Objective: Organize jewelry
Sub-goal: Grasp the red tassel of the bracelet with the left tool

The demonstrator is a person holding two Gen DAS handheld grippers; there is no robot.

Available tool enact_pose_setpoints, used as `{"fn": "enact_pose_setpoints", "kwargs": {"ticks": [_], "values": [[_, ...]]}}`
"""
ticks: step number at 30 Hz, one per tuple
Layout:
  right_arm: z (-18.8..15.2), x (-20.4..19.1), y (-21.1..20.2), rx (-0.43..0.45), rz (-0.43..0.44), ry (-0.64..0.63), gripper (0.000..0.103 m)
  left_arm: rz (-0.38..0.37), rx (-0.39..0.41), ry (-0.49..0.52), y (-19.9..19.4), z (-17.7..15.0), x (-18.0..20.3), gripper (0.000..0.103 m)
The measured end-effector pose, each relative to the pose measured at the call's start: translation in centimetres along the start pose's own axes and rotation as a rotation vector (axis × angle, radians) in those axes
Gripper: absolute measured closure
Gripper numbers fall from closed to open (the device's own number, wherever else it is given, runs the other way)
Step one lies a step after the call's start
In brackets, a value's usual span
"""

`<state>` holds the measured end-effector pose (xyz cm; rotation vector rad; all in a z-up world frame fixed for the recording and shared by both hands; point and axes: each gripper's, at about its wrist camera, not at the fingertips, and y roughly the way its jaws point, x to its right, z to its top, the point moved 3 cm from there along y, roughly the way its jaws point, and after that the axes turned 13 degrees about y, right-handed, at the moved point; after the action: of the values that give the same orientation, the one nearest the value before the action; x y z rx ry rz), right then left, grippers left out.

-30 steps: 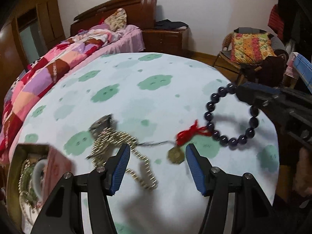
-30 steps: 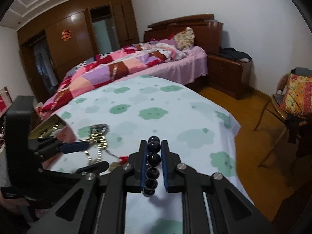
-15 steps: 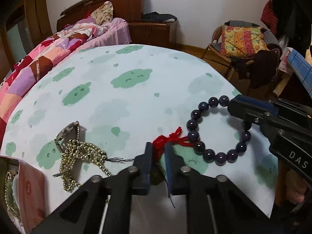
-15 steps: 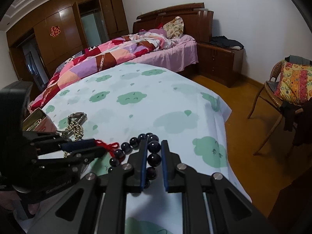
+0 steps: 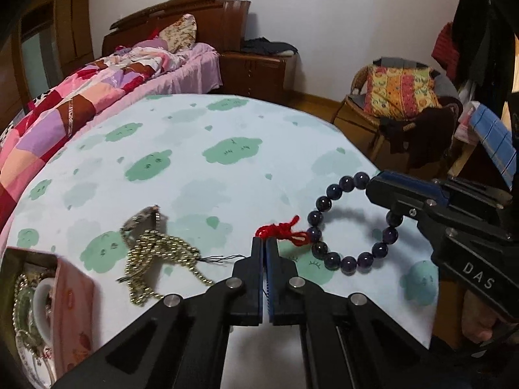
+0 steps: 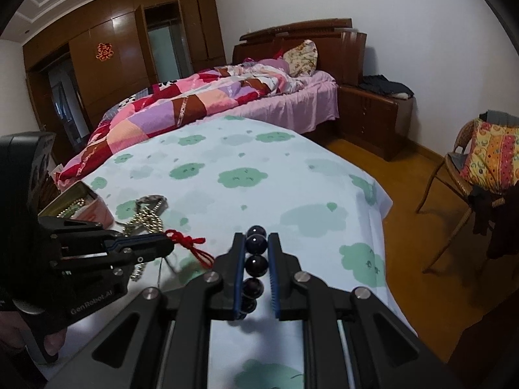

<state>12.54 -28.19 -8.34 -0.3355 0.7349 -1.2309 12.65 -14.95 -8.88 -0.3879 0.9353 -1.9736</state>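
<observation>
A dark purple bead bracelet [image 5: 348, 227] hangs over the cloud-print table [image 5: 194, 162], and my right gripper [image 6: 256, 240] is shut on its beads [image 6: 256, 264]. My left gripper [image 5: 264, 243] is shut on the red knotted cord [image 5: 280, 230] of a pendant, right next to the bracelet; the pendant itself is hidden. The red cord also shows in the right wrist view [image 6: 188, 243]. A gold bead chain [image 5: 155, 256] tangled with a silver watch [image 5: 142, 222] lies on the table to the left.
An open jewelry box [image 5: 39, 301] with a pink wall holds beads at the table's left front corner. A bed with a patchwork quilt [image 6: 194, 100] stands behind the table. A wicker chair with a bright cushion [image 5: 402, 97] stands to the right.
My left gripper went from open around the gold pendant to shut on its red cord and lifted it. The right gripper kept hold of the bracelet.
</observation>
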Motion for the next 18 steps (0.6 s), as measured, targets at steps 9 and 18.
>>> {"fn": "enact_pose_setpoints", "kwargs": {"ticks": [9, 18], "values": [[0.4, -3.1, -1.1, 0.021, 0.037, -0.053, 0.087, 0.029, 0.099, -0.08, -4.8, -0.2, -2.6, 0.103], [0.7, -7.1, -1.4, 0.028, 0.089, -0.112, 0.087, 0.101, 0.163, -0.163, -9.3, -1.8, -6.2, 0.103]]}}
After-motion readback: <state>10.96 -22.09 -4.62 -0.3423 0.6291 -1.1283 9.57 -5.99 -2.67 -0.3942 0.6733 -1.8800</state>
